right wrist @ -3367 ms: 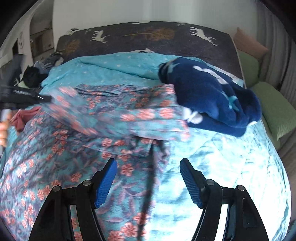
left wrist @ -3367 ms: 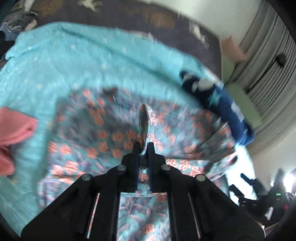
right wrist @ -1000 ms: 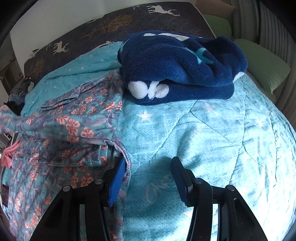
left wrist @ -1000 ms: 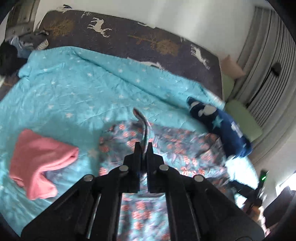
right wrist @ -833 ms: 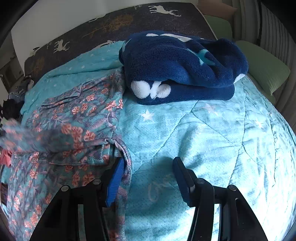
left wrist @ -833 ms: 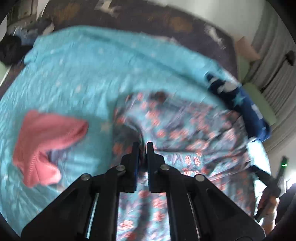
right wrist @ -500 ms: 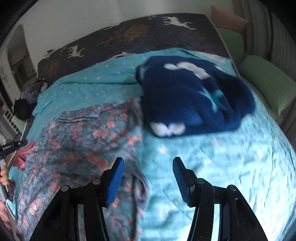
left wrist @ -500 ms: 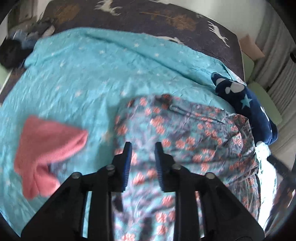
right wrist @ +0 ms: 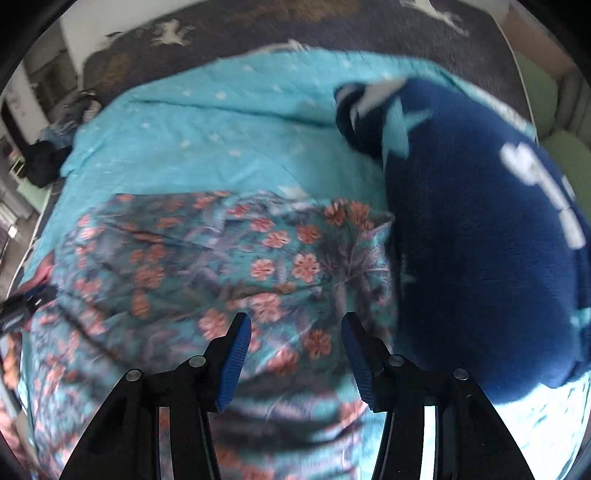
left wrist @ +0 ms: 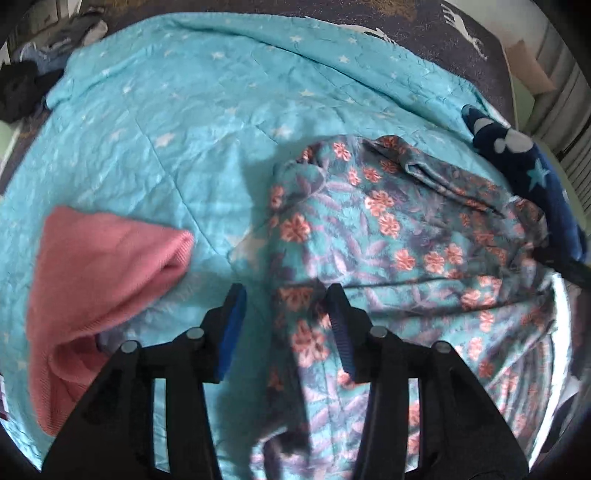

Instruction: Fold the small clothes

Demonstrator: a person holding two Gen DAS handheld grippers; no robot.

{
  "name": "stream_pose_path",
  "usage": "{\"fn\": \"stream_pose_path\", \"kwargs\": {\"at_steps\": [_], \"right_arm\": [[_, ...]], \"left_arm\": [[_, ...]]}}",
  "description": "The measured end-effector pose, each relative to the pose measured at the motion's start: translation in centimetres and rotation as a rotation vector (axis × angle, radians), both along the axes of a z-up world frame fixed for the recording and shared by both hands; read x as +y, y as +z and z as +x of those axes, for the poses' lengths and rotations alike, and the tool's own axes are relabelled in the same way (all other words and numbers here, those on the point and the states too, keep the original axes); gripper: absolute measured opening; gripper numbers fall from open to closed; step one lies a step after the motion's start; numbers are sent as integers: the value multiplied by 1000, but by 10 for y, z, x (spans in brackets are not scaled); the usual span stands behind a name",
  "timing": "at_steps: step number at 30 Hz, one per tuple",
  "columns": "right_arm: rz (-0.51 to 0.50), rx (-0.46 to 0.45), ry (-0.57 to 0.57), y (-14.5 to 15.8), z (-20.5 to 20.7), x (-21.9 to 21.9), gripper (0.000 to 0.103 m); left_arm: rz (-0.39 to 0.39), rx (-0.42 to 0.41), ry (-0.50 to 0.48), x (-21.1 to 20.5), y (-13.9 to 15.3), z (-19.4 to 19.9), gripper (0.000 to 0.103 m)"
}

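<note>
A teal garment with a coral flower print [left wrist: 388,240] lies folded over on the turquoise star quilt [left wrist: 177,110]; it also shows in the right wrist view [right wrist: 229,266]. My left gripper [left wrist: 286,325] is open and empty above the garment's left edge. My right gripper [right wrist: 295,354] is open and empty above the garment's right side, close to the navy fleece. That view is blurred.
A pink knit garment [left wrist: 96,280] lies left of the floral one. A bulky navy fleece blanket [right wrist: 480,240] sits at the right, also seen in the left wrist view [left wrist: 532,173]. A dark deer-print sheet [right wrist: 332,33] lies behind, green pillows [right wrist: 565,147] far right.
My left gripper let go of the floral garment and opened; the fabric dropped onto the quilt. My right gripper stayed open and moved left, over the garment.
</note>
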State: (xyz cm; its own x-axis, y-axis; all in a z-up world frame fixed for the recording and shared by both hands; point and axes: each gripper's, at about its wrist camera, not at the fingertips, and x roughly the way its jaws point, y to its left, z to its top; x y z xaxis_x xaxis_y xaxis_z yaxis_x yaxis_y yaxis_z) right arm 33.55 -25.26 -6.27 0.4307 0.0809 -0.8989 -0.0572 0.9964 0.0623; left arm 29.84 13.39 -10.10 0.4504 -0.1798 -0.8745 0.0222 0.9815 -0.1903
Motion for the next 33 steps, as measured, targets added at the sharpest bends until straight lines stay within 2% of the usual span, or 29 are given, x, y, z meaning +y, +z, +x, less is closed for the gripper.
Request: {"fn": "stream_pose_path", "kwargs": {"at_steps": [1, 2, 3, 4, 6, 8, 11, 13, 16, 19, 21, 23, 24, 26, 29, 31, 33], "right_arm": [[-9, -1, -13, -4, 1, 0, 45], [-46, -25, -36, -5, 0, 1, 36], [-85, -46, -52, -4, 0, 1, 9], [-100, -59, -60, -3, -1, 0, 4], [-115, -92, -99, 1, -3, -6, 3], [-117, -122, -143, 8, -3, -16, 3], [-27, -126, -165, 15, -1, -32, 2], [29, -123, -137, 17, -6, -34, 4], [-10, -132, -73, 21, -18, -27, 8], [-11, -131, -34, 25, -22, -22, 9], [27, -129, 3, 32, -21, -16, 9], [50, -127, 39, 37, -16, -4, 12], [53, -115, 69, 37, -9, 7, 17], [45, -61, 124, 27, 6, 32, 20], [51, 27, 175, 2, 27, 65, 20], [76, 109, 174, -19, 43, 80, 20], [87, 98, 160, -22, 50, 83, 20]], "left_arm": [[-21, -5, -13, -2, 2, -2, 8], [-14, -18, -21, -6, 6, -5, 8], [14, -43, -20, -9, 11, -8, 8], [54, -80, -32, -16, 20, -13, 8], [110, -159, -55, -28, 40, -23, 8], [117, -211, -64, -33, 56, -22, 8], [148, -224, -38, -30, 61, -6, 8], [172, -185, -10, -22, 49, 5, 9], [157, -104, 12, -12, 22, 8, 11], [203, -73, 53, -7, 12, 3, 14], [199, -102, 82, -4, 25, 1, 21], [214, -166, 100, -6, 43, -2, 31], [223, -213, 99, -11, 56, 1, 34], [202, -236, 52, -26, 69, 11, 38], [105, -140, -104, -60, 57, 44, 38], [94, -52, -145, -82, 34, 69, 38], [70, 26, -173, -99, 11, 91, 38]]}}
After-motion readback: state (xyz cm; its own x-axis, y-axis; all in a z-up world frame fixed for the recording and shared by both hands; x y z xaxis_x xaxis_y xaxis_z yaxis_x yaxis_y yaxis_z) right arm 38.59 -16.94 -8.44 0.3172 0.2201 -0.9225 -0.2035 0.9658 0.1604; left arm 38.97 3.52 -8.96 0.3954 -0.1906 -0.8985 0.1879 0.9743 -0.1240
